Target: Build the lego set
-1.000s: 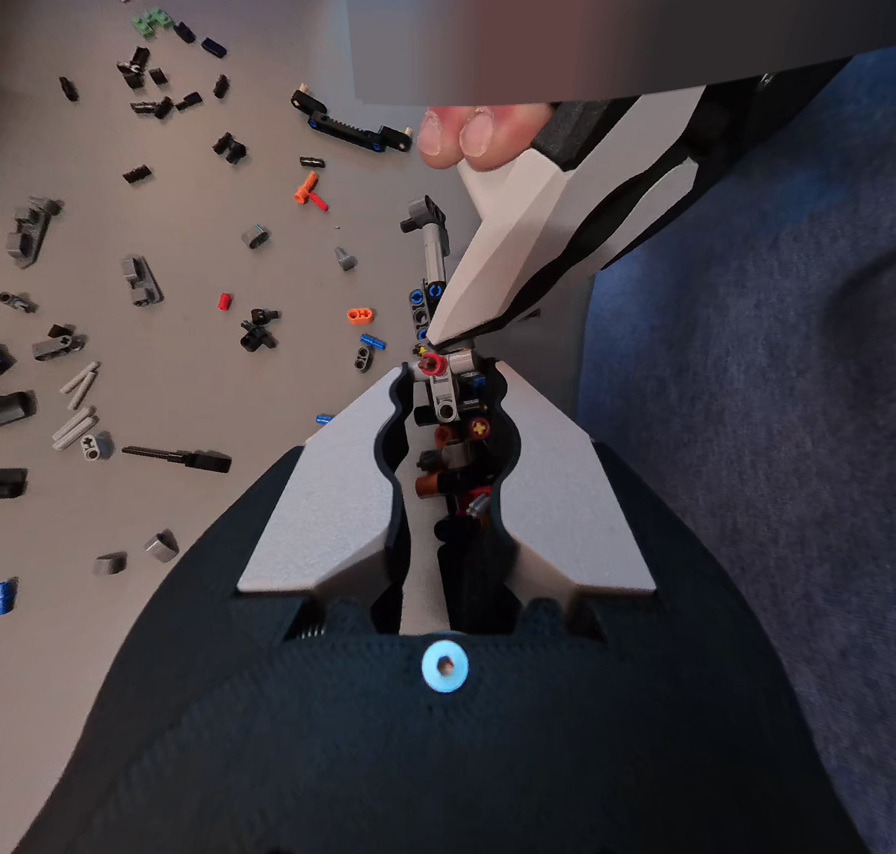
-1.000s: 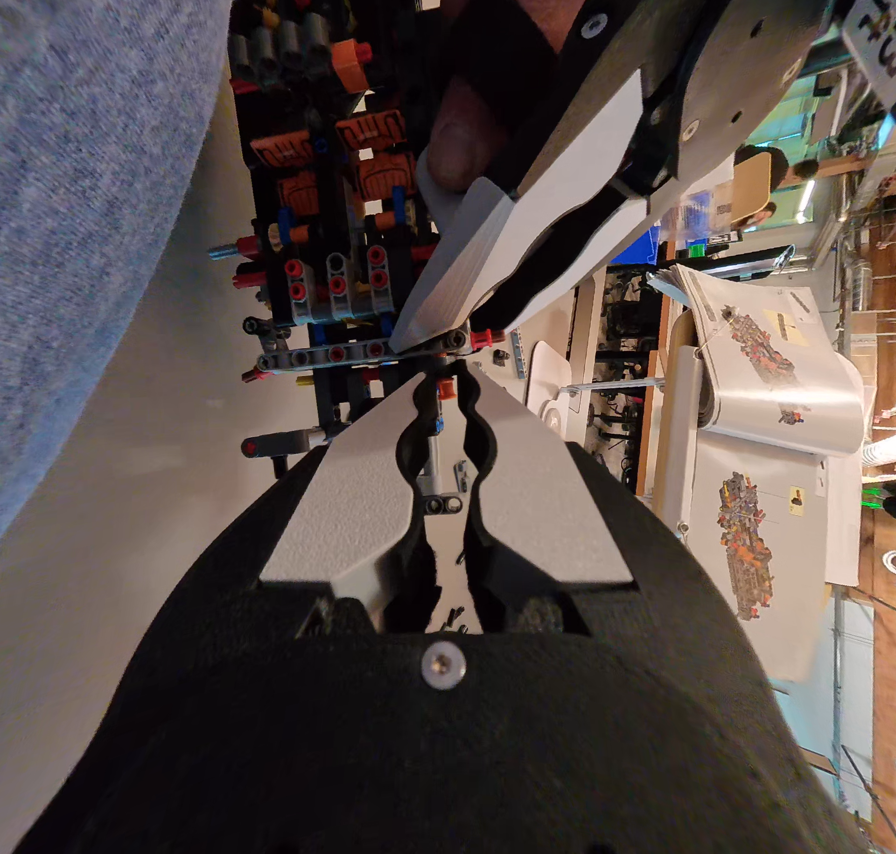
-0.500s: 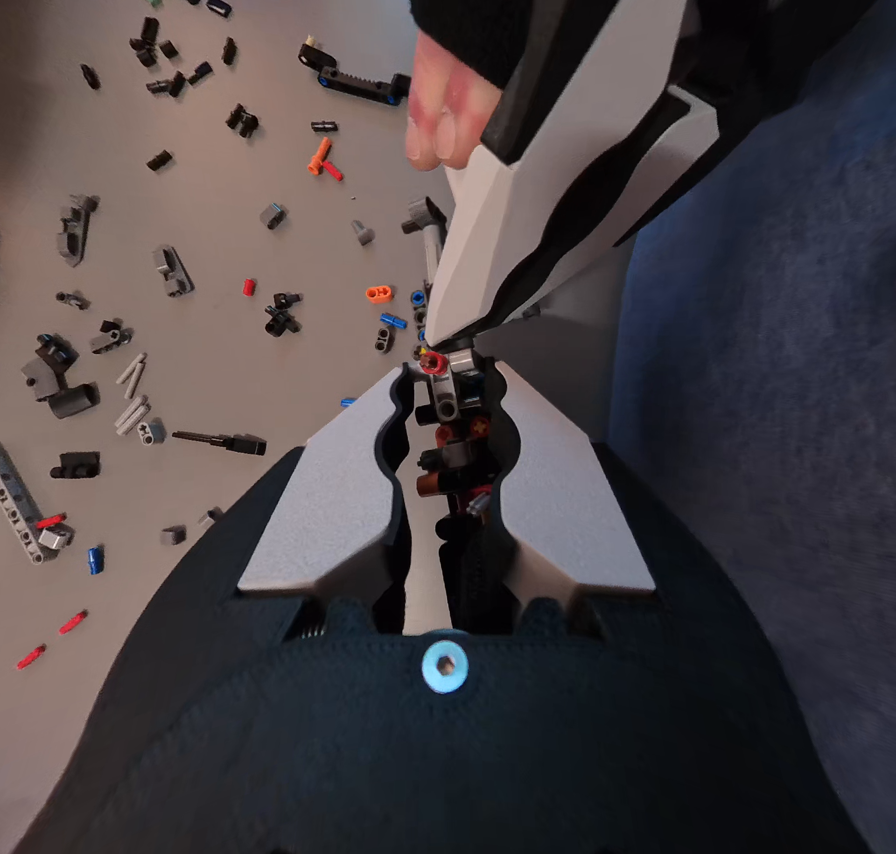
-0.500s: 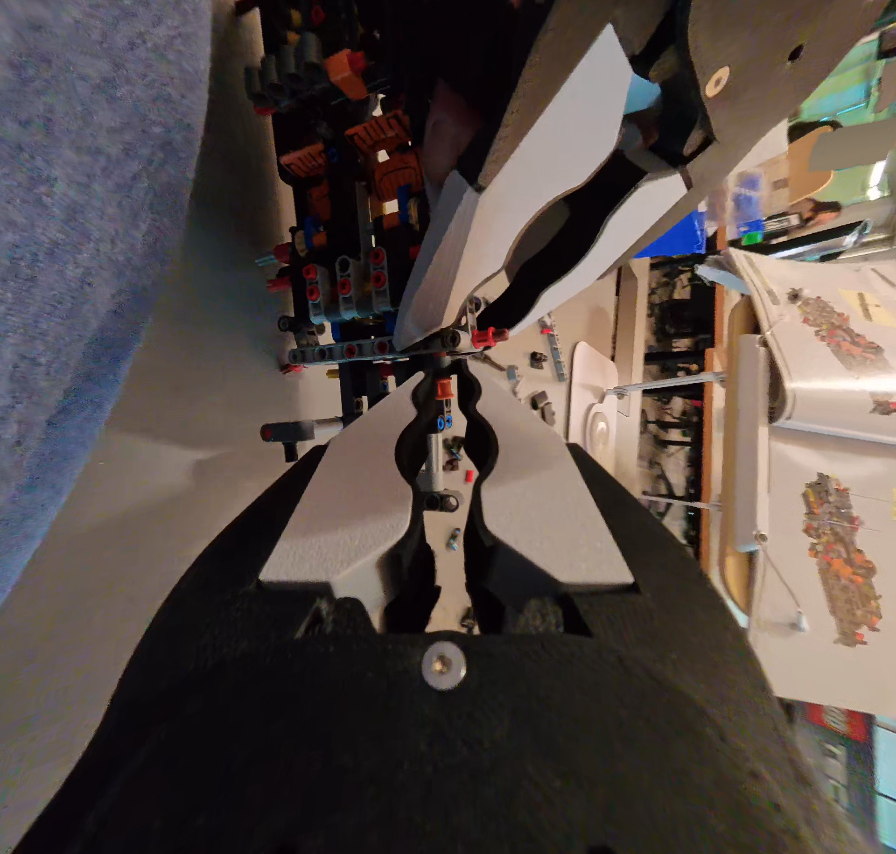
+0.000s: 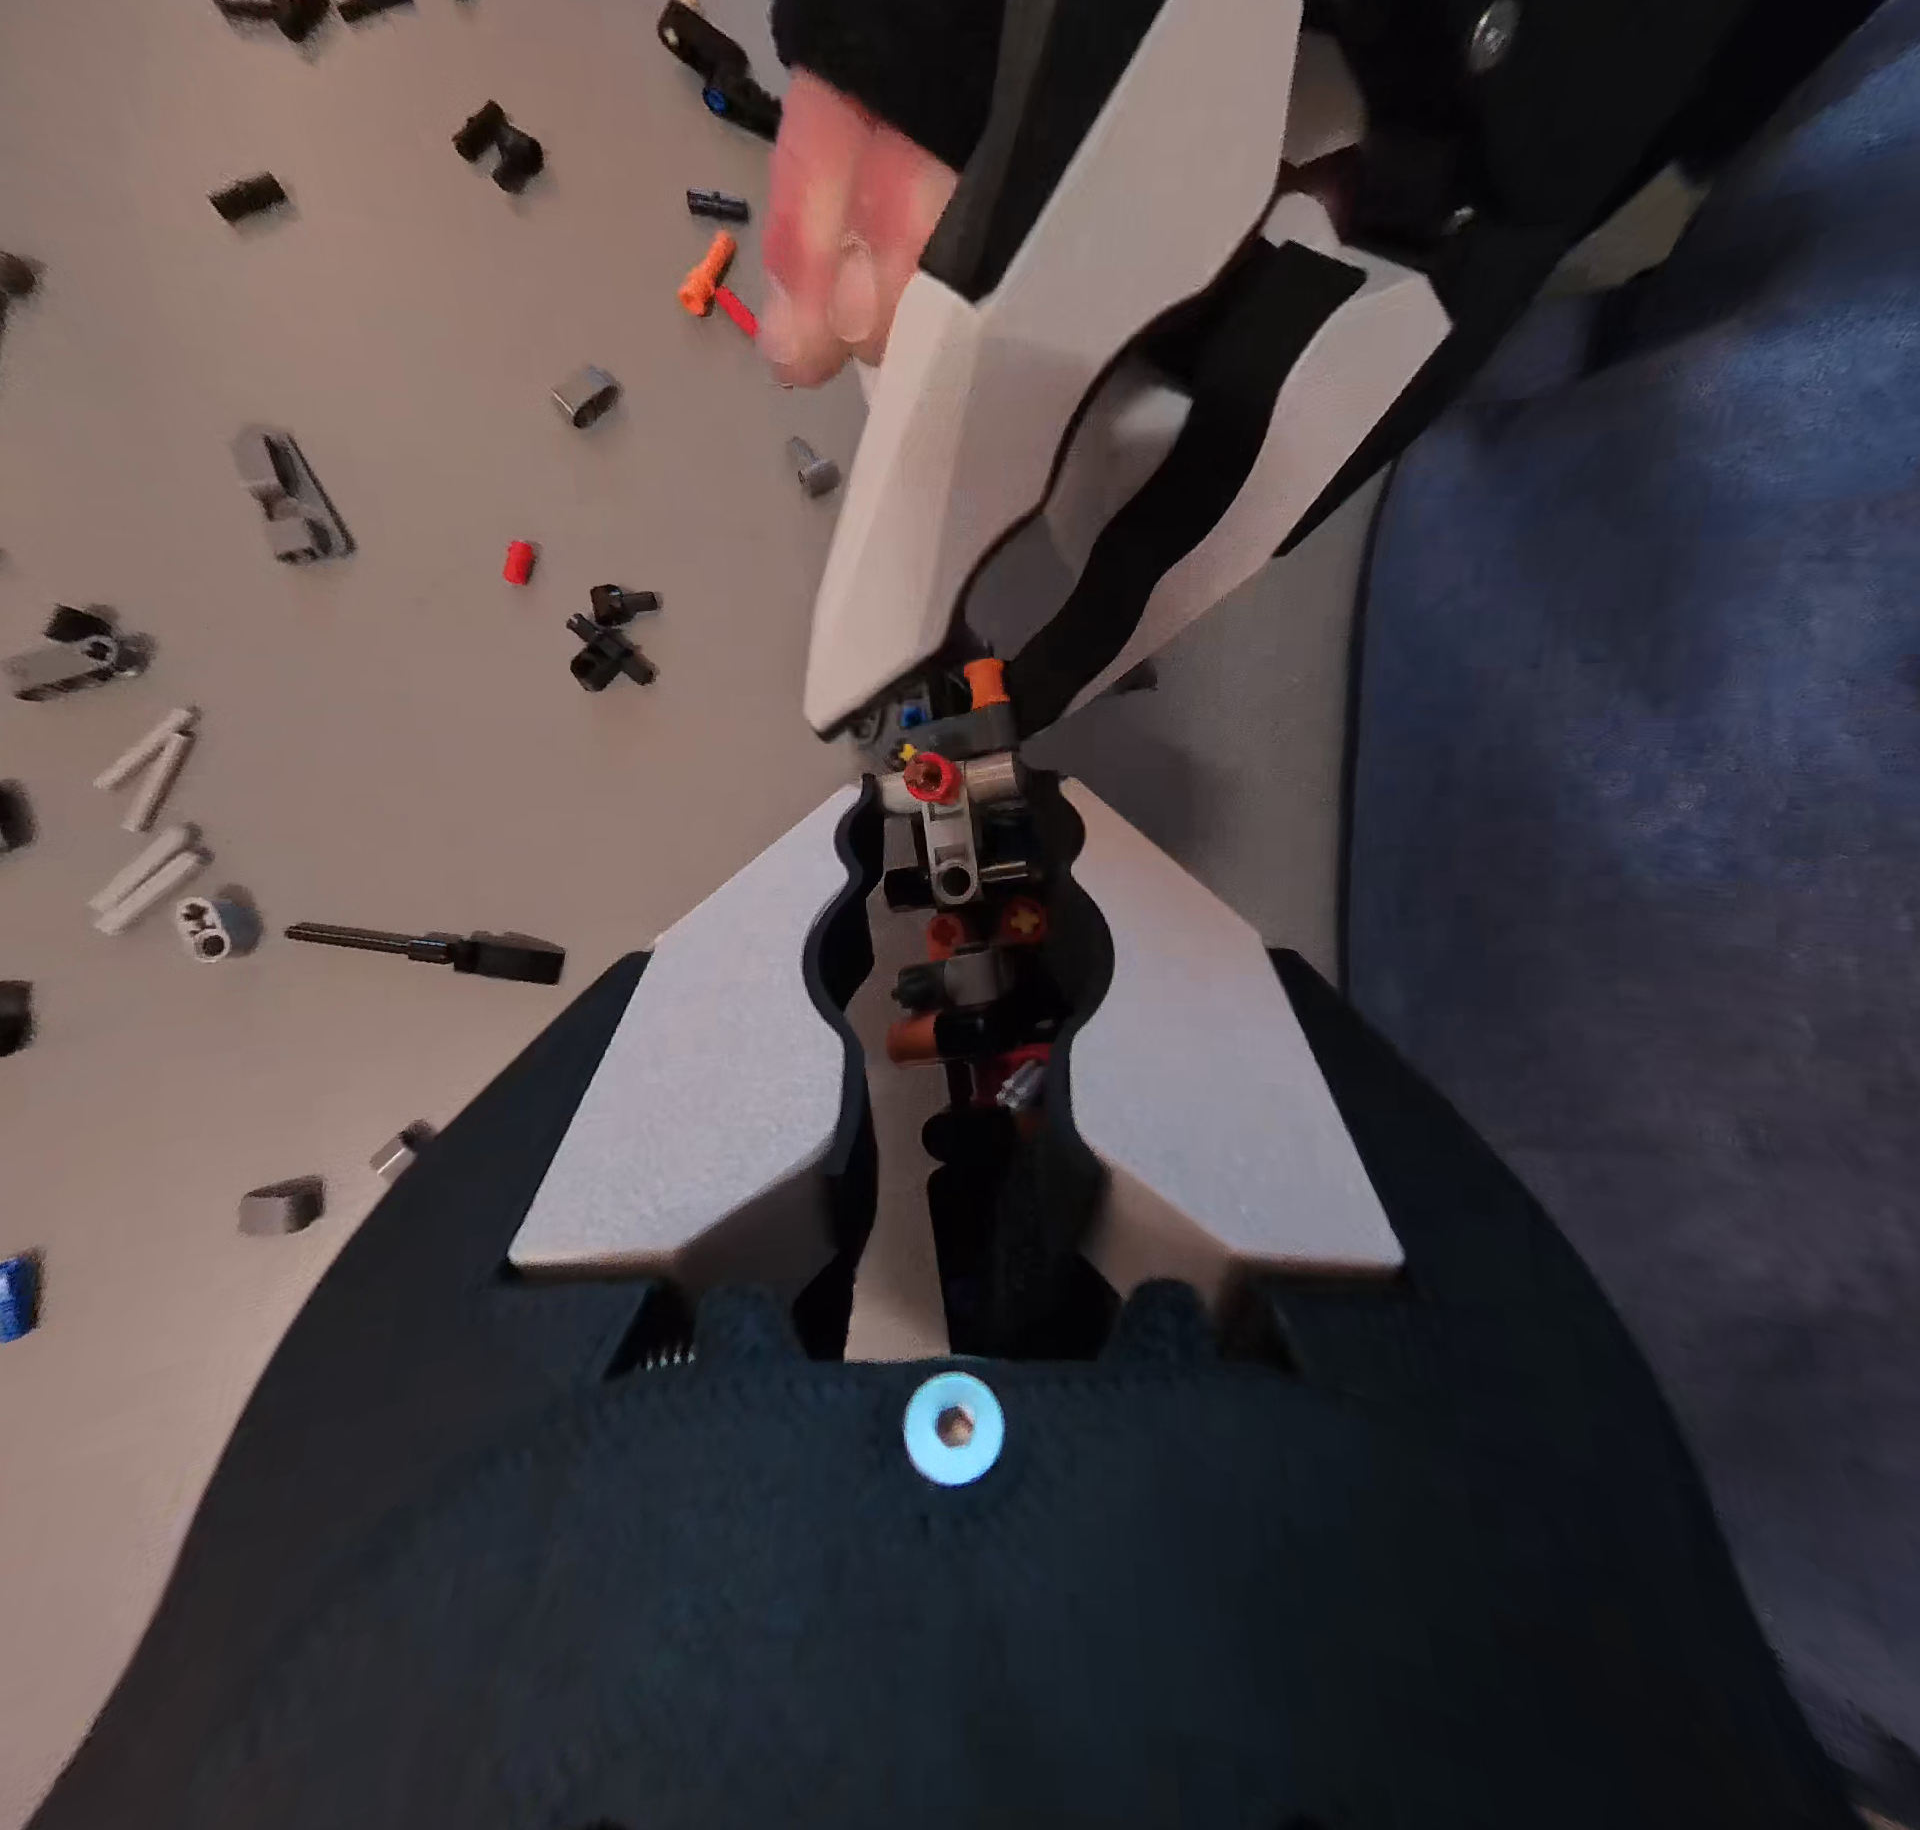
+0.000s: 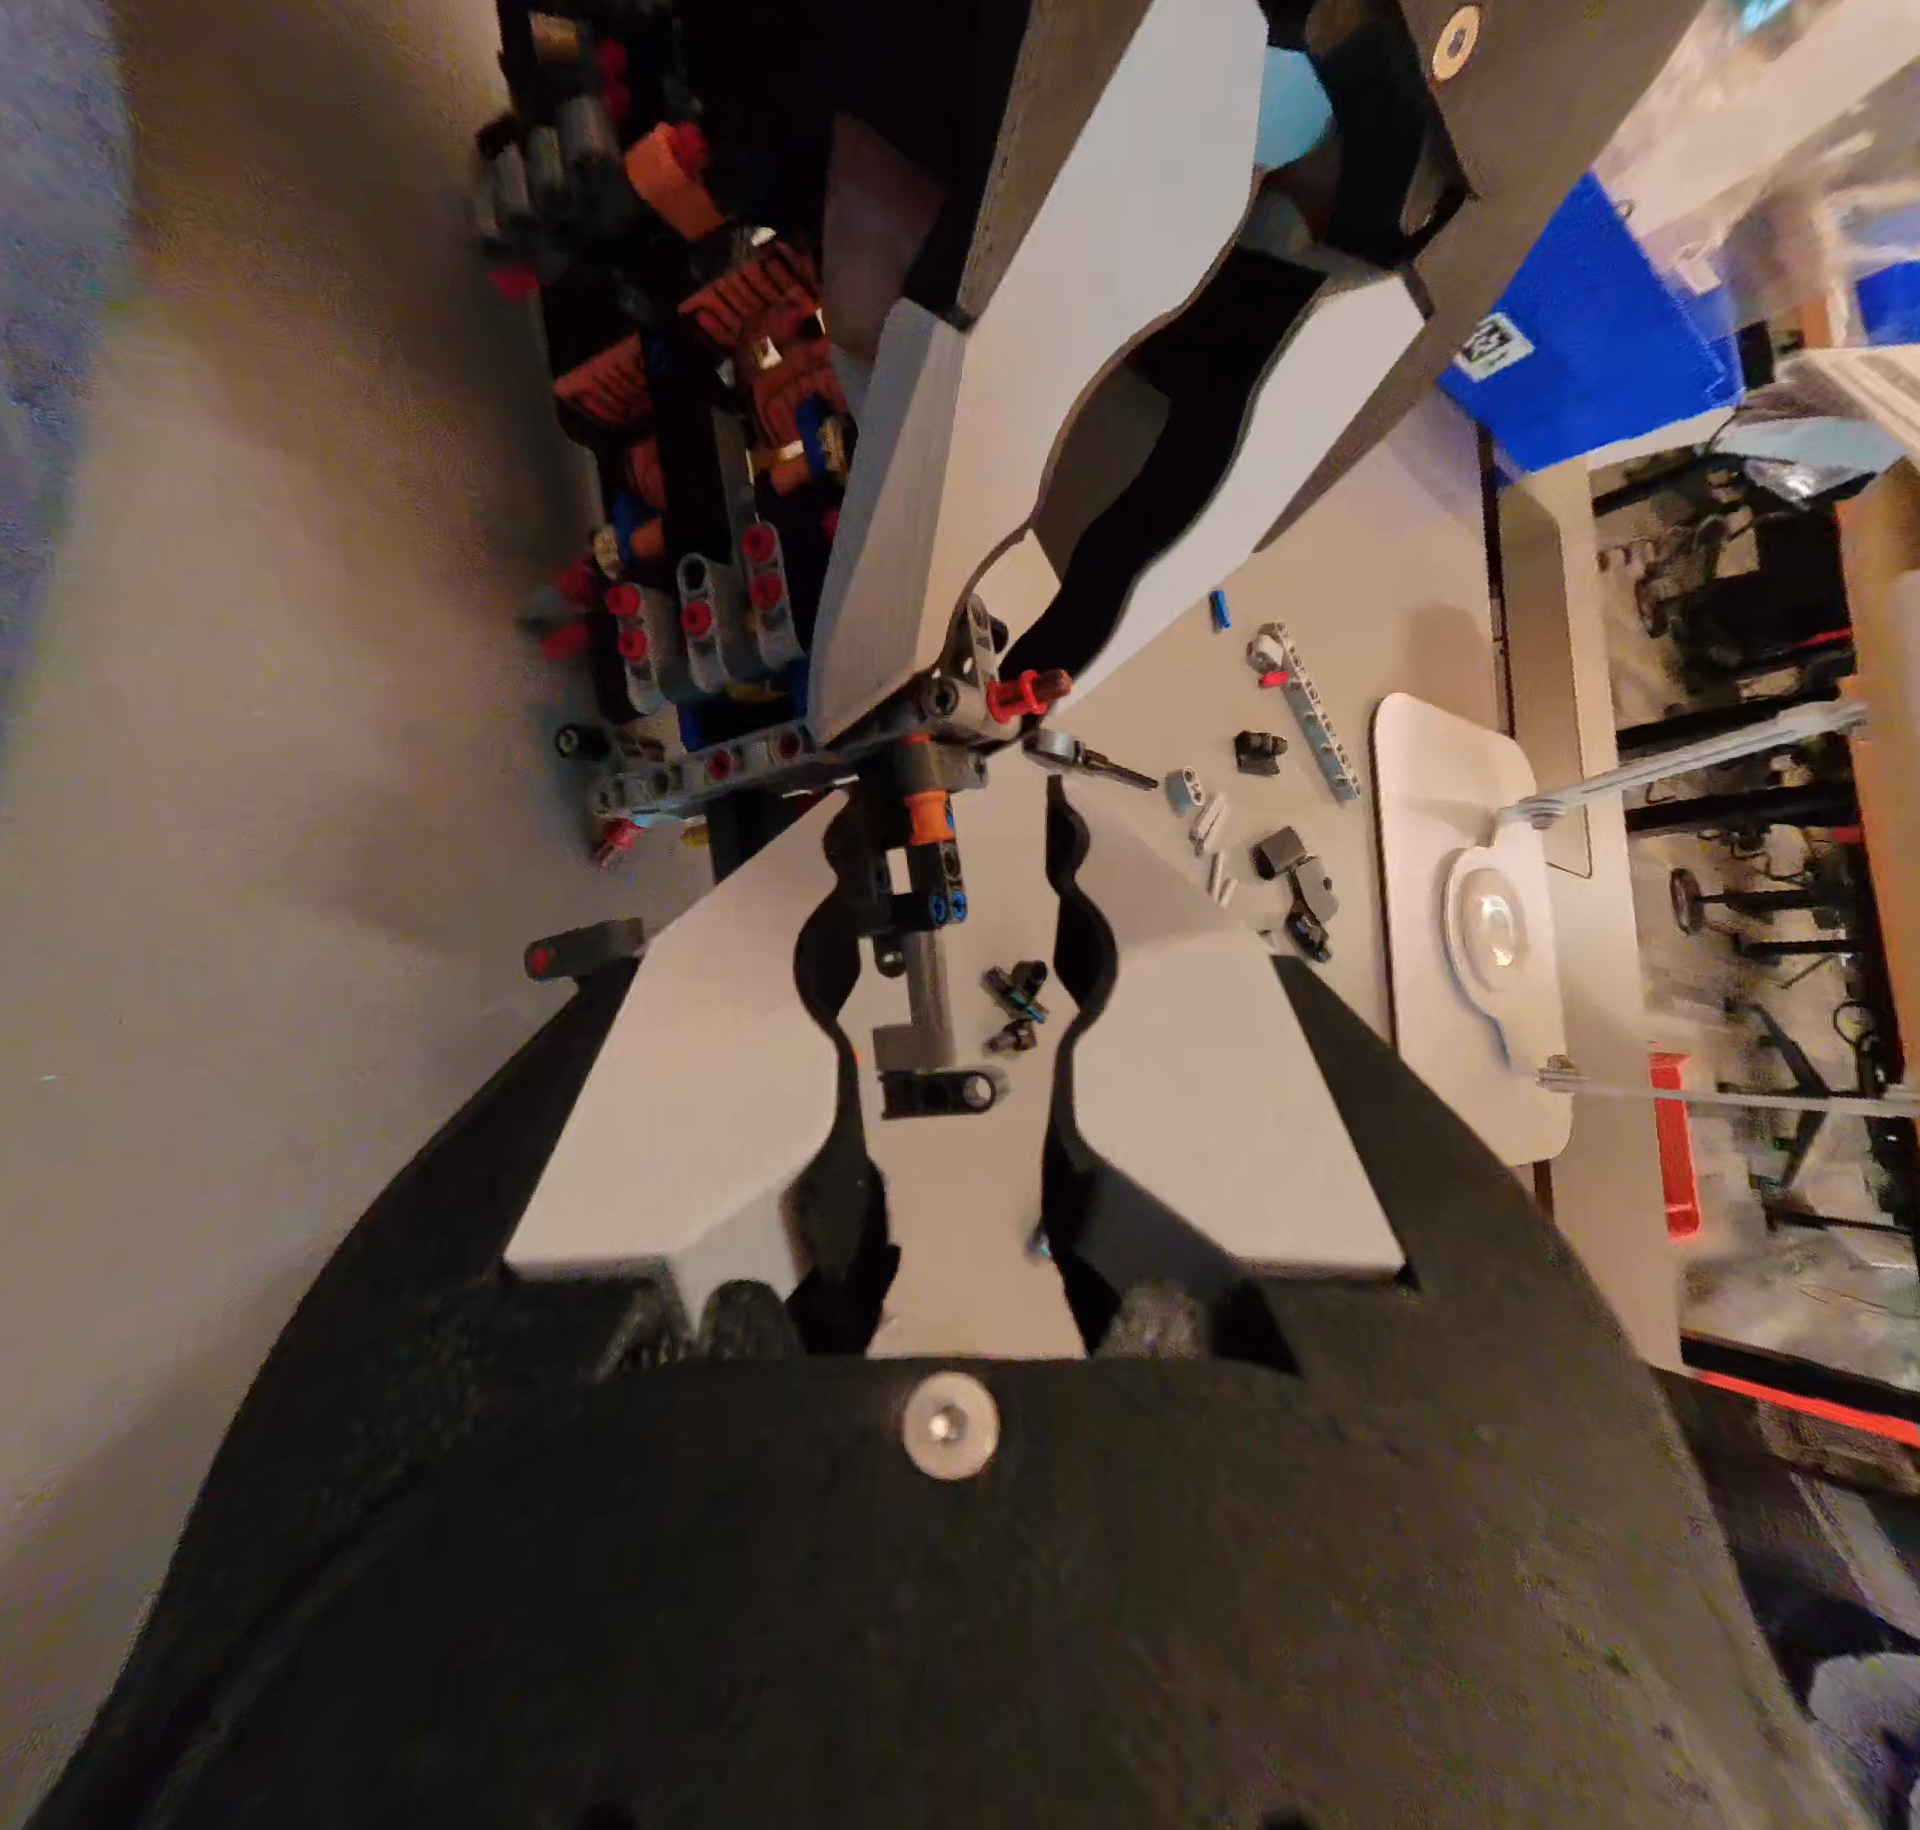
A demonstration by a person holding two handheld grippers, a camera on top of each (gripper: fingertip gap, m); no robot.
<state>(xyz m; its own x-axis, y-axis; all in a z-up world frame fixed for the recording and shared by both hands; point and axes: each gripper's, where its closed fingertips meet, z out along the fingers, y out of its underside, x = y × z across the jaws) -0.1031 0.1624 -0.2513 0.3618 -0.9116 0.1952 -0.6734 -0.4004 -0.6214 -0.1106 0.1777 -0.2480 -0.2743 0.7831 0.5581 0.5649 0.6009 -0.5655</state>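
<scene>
Beige desk [image 5: 395,409] carries scattered loose pieces [image 5: 613,637] on the left. At centre, the left gripper [image 5: 961,793] has its fingers narrowed around the lego model [image 5: 961,907], held above the desk. The right gripper [image 6: 951,793] meets it from above-right, fingers parted around a grey shaft [image 6: 928,970] hanging from the model.

A pale beige tabletop [image 5: 416,430] carries scattered loose pieces: an orange connector [image 5: 709,274], a red bush [image 5: 517,562], a black axle piece [image 5: 436,949], pale grey pins [image 5: 151,762], grey blocks [image 5: 291,497] and black connectors [image 5: 611,637]. In the right wrist view a long grey beam [image 6: 1309,710] lies far right, near a white pad [image 6: 1455,907].
</scene>
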